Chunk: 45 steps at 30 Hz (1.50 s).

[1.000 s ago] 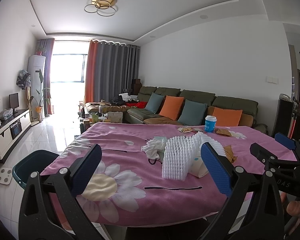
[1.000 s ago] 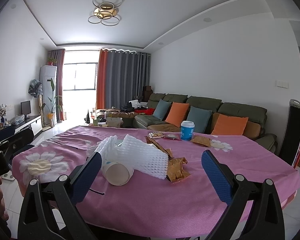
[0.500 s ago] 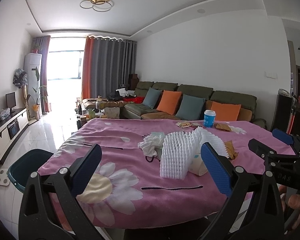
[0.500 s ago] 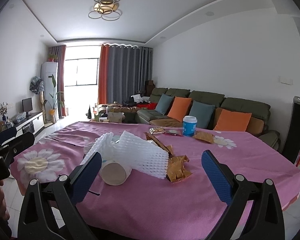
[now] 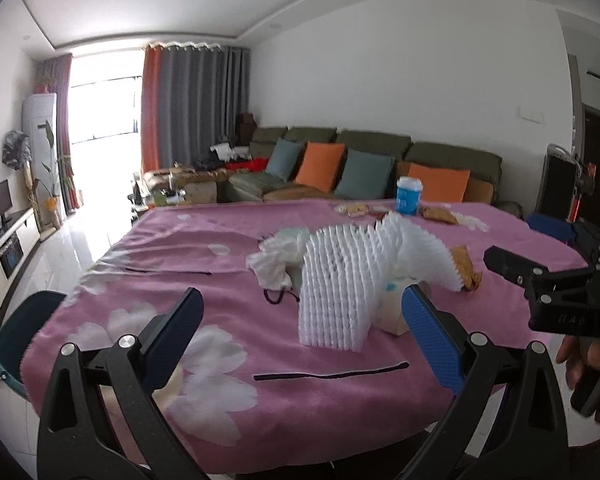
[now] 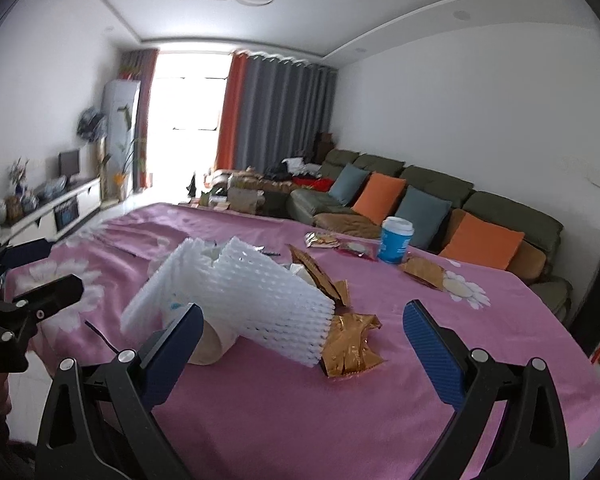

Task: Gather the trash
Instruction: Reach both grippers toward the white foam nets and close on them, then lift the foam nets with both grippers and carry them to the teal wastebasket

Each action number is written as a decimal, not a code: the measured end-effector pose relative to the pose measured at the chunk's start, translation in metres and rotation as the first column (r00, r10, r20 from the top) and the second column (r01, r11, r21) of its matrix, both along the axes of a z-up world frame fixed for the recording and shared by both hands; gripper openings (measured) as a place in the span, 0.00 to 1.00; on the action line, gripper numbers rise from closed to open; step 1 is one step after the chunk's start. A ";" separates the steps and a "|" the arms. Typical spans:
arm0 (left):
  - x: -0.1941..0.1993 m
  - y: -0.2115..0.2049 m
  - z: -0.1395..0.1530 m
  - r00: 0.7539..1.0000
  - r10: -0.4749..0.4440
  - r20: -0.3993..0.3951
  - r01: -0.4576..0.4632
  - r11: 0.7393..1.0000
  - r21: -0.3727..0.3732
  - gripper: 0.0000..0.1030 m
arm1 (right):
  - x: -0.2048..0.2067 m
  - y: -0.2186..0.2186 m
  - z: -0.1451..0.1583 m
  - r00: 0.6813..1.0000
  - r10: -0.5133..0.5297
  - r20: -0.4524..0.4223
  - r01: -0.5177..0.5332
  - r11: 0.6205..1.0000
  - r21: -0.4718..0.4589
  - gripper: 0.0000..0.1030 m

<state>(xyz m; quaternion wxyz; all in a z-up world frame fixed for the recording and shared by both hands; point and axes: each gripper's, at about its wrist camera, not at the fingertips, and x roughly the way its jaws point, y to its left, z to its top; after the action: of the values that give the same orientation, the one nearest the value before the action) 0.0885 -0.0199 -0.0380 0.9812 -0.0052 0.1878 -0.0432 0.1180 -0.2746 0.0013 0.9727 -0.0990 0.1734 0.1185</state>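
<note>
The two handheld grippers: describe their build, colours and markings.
The left gripper and the right gripper look alike: matte black plastic frames with triangular cut-outs, silver pivot screws, and blue finger pads with a fine woven texture. The left wrist view shows pale lettering, too blurred to read, on the right gripper's body. No cables or sleeves show.

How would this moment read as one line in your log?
left gripper: open, empty | right gripper: open, empty | white foam netting sheet: on pink tablecloth, untouched

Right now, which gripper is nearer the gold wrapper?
Right. The right gripper frames the gold wrapper between open fingers; the left gripper sits beyond the foam.
</note>
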 end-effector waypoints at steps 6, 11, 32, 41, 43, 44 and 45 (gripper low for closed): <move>0.026 -0.005 -0.015 0.997 -0.038 -0.070 0.039 0.999 0.000 0.95 | 0.022 0.003 -0.002 0.996 0.075 -0.048 -0.078 0.994 -0.073 0.94; 0.045 -0.012 -0.022 0.993 -0.072 -0.099 0.073 0.997 0.003 0.95 | 0.042 0.008 0.002 0.979 0.168 -0.113 -0.174 0.984 -0.048 0.94; 0.092 -0.006 -0.034 0.972 -0.139 -0.187 0.128 0.989 -0.069 0.66 | 0.098 0.035 -0.015 0.878 0.341 -0.335 -0.335 0.939 0.077 0.75; 0.096 -0.003 -0.038 0.960 -0.175 -0.219 0.153 0.982 -0.112 0.30 | 0.101 0.031 -0.019 0.851 0.360 -0.382 -0.330 0.933 0.143 0.26; 0.097 -0.003 -0.039 0.957 -0.180 -0.229 0.156 0.981 -0.117 0.19 | 0.100 0.029 -0.017 0.855 0.358 -0.374 -0.324 0.934 0.152 0.25; 0.096 -0.002 -0.039 0.956 -0.185 -0.227 0.159 0.979 -0.126 0.18 | 0.098 0.028 -0.015 0.857 0.359 -0.370 -0.323 0.933 0.158 0.23; 0.096 -0.001 -0.038 0.956 -0.188 -0.225 0.161 0.978 -0.131 0.14 | 0.097 0.027 -0.013 0.856 0.363 -0.367 -0.325 0.931 0.163 0.23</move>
<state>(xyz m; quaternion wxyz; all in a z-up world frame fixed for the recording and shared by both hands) 0.1841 -0.0210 -0.0761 0.9425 -0.0484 0.3001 -0.1391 0.2152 -0.2481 -0.0116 0.8848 -0.0563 0.3376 0.3161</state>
